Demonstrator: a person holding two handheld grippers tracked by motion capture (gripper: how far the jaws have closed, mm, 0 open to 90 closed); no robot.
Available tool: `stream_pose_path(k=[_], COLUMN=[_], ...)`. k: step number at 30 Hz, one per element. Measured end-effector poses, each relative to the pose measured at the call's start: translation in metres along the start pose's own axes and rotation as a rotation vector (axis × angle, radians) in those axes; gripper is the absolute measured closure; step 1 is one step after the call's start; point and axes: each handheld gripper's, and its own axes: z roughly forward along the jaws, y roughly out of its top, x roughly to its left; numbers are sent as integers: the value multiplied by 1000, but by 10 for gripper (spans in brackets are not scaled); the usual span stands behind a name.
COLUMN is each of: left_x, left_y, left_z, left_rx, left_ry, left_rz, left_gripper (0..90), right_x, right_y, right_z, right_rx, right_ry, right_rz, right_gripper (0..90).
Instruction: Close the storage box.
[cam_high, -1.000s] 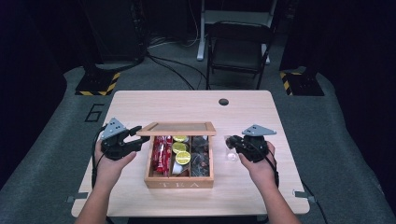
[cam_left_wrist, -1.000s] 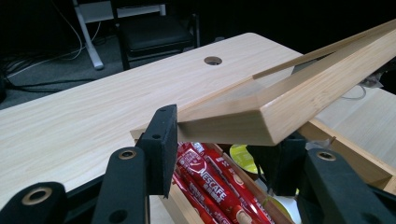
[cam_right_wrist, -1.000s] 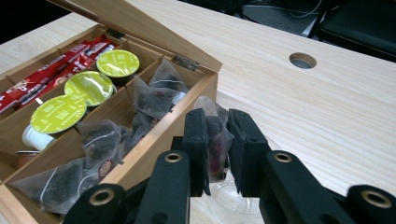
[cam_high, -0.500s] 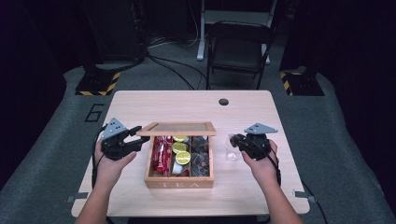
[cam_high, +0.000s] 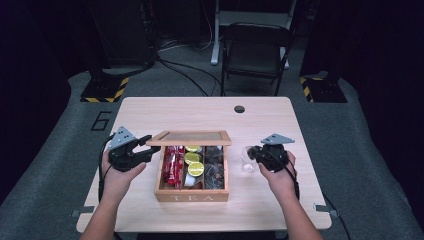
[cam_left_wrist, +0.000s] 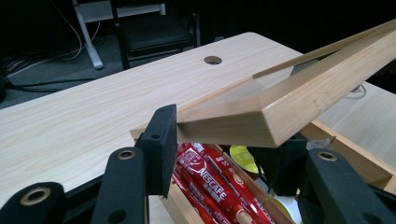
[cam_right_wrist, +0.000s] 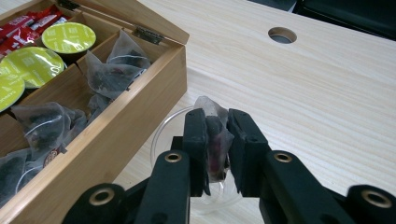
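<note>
A wooden tea box (cam_high: 192, 193) stands mid-table with its glass-paned lid (cam_high: 192, 137) raised. My left gripper (cam_high: 145, 148) is shut on the lid's left corner (cam_left_wrist: 224, 123), one pad (cam_left_wrist: 161, 137) on each side of the frame. To the right of the box, my right gripper (cam_right_wrist: 215, 140) is shut on a pyramid tea bag (cam_right_wrist: 215, 133). It holds the bag just over a clear glass cup (cam_right_wrist: 170, 135) beside the box wall (cam_right_wrist: 126, 126). From above, that cup (cam_high: 247, 161) sits at the tips of the right gripper (cam_high: 255, 152).
The box holds red coffee sticks (cam_left_wrist: 212, 179), green-topped capsules (cam_right_wrist: 69, 37) and dark tea bags (cam_right_wrist: 112, 70) in separate compartments. A cable hole (cam_high: 239, 108) lies near the table's far edge. A black chair (cam_high: 255, 50) stands behind the table.
The right gripper has drifted slightly to the right with the tea bag. The left gripper and the lid are as they were.
</note>
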Motion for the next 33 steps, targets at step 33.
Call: stream_pose_path(k=[33], left_x=[0], left_y=[-1], left_z=[1], left_rx=[2], left_ry=[0], left_rz=[0], left_gripper=[515], right_x=[3], right_y=[-8], right_z=[12], right_rx=[54], right_ry=[-5], right_rz=[-6], right_gripper=[762])
